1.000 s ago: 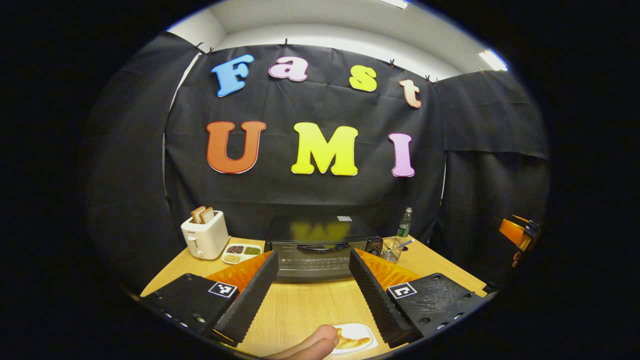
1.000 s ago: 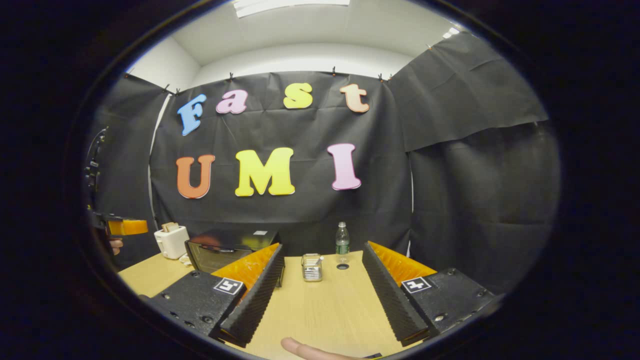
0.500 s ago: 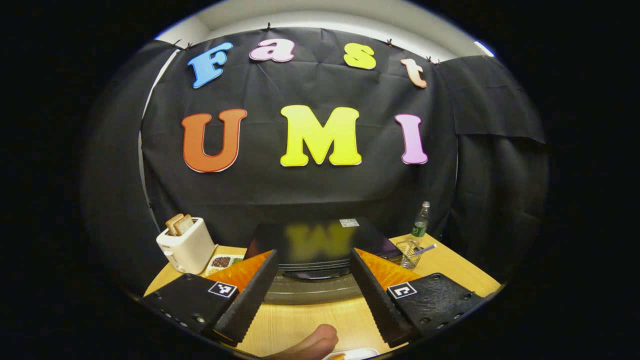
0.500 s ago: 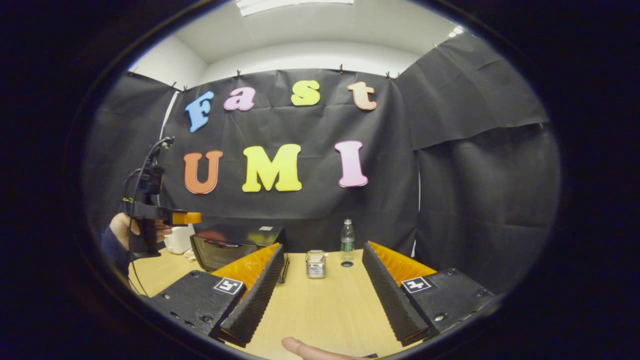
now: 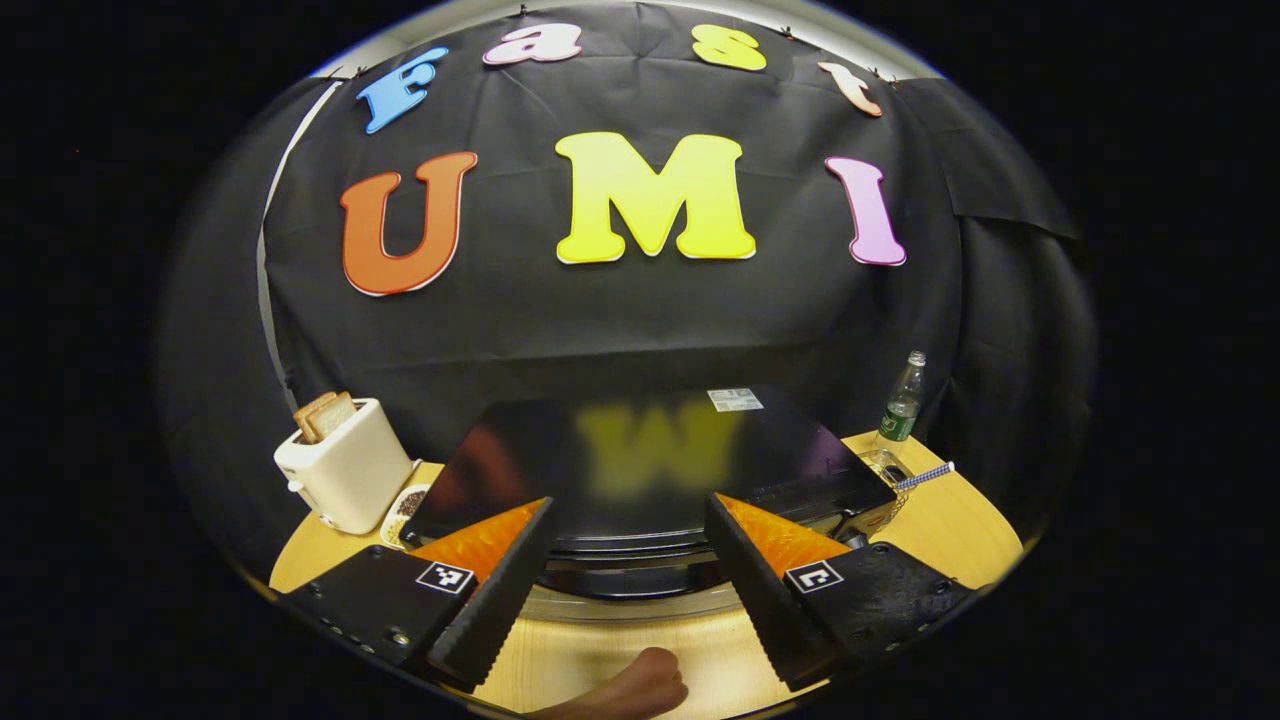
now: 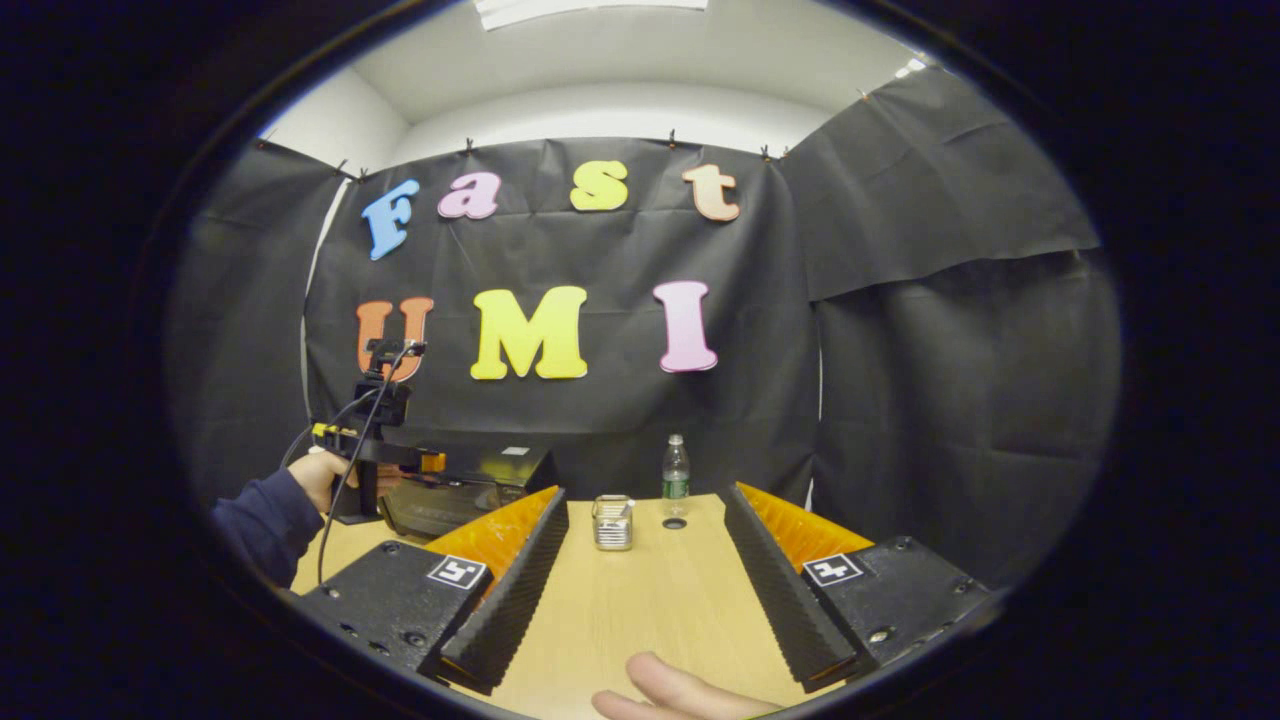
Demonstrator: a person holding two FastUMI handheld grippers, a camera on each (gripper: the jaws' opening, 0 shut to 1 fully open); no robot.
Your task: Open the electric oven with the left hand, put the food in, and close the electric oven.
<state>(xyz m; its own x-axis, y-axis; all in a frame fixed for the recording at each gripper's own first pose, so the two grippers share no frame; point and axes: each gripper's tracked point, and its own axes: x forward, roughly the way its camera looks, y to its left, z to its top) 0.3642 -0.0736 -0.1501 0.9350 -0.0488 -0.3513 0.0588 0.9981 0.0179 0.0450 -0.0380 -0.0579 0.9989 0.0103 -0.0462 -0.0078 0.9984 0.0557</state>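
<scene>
The black electric oven (image 5: 650,455) stands just ahead, its glossy top spreading wide in the left gripper view. My left gripper (image 5: 629,502) is open, its fingertips over the oven's front edge, and the door handle (image 5: 625,578) shows low between the fingers. The door looks closed. In the right gripper view the oven (image 6: 480,480) is at the left, with the left gripper (image 6: 425,462) held over its front by a hand in a dark blue sleeve (image 6: 265,515). My right gripper (image 6: 645,492) is open above the wooden table (image 6: 660,600), holding nothing.
A white toaster (image 5: 345,475) with bread slices and a small dish of grains (image 5: 405,502) sit left of the oven. A wire basket (image 6: 612,522) and a water bottle (image 6: 676,480) stand to its right. A thumb (image 5: 630,690) shows at the bottom.
My left gripper has moved forward and closer to the oven, which now looms larger; the plate of food slipped out below. The right gripper has hardly moved.
</scene>
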